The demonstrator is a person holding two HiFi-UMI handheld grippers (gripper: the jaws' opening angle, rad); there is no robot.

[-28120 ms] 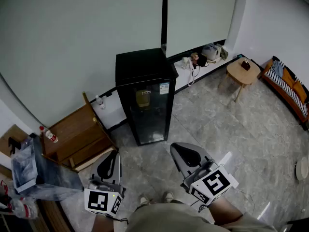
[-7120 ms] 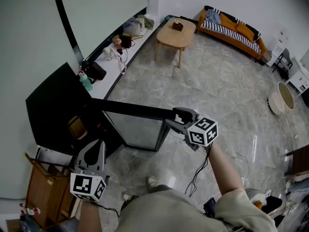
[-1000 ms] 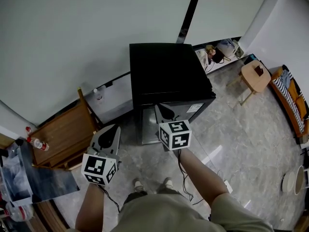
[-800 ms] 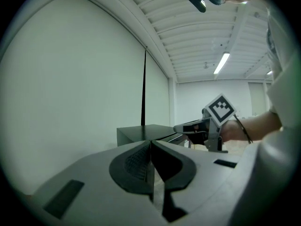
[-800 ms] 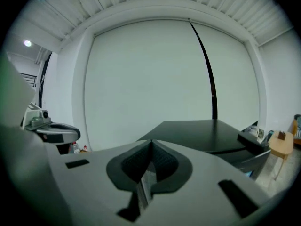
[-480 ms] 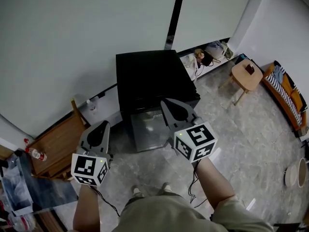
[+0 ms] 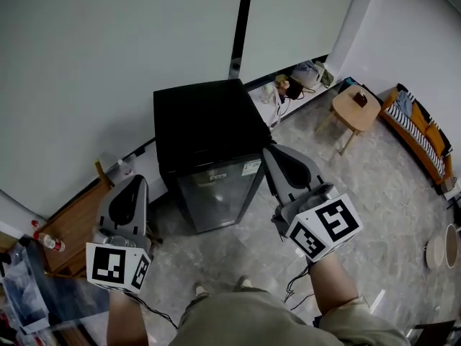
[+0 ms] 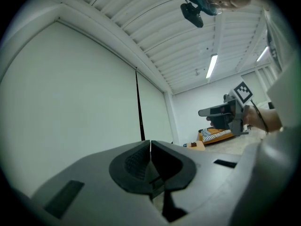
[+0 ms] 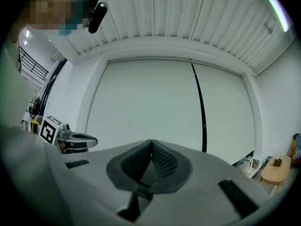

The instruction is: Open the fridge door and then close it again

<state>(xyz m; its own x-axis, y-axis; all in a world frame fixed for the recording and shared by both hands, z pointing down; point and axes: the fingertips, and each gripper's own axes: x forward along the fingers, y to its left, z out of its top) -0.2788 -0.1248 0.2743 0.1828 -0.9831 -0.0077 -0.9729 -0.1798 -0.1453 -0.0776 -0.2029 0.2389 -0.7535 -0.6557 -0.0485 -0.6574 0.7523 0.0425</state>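
A black fridge [image 7: 205, 125] with a glass door [image 7: 216, 193] stands against the pale wall, its door closed. Both grippers are held up level in front of it, well above the floor and touching nothing. My left gripper [image 7: 135, 180] hangs left of the fridge, jaws pressed together and empty [image 8: 150, 142]. My right gripper [image 7: 272, 151] hovers off the fridge's front right corner, also shut and empty [image 9: 151, 142]. Each gripper view looks at the wall and ceiling. The right gripper [image 8: 225, 112] appears in the left gripper view, the left gripper [image 9: 70, 140] in the right gripper view.
A wooden rack [image 7: 65, 225] with a bottle [image 7: 43, 240] stands left of the fridge, a grey bin [image 7: 32, 287] nearer me. Bags and small items [image 7: 292, 85] line the wall at right. A round wooden table [image 7: 353, 107] and a striped sofa [image 7: 421, 132] stand farther right.
Both grippers have risen towards the head camera. The right one has come away from the fridge door and moved right. The door stays closed.
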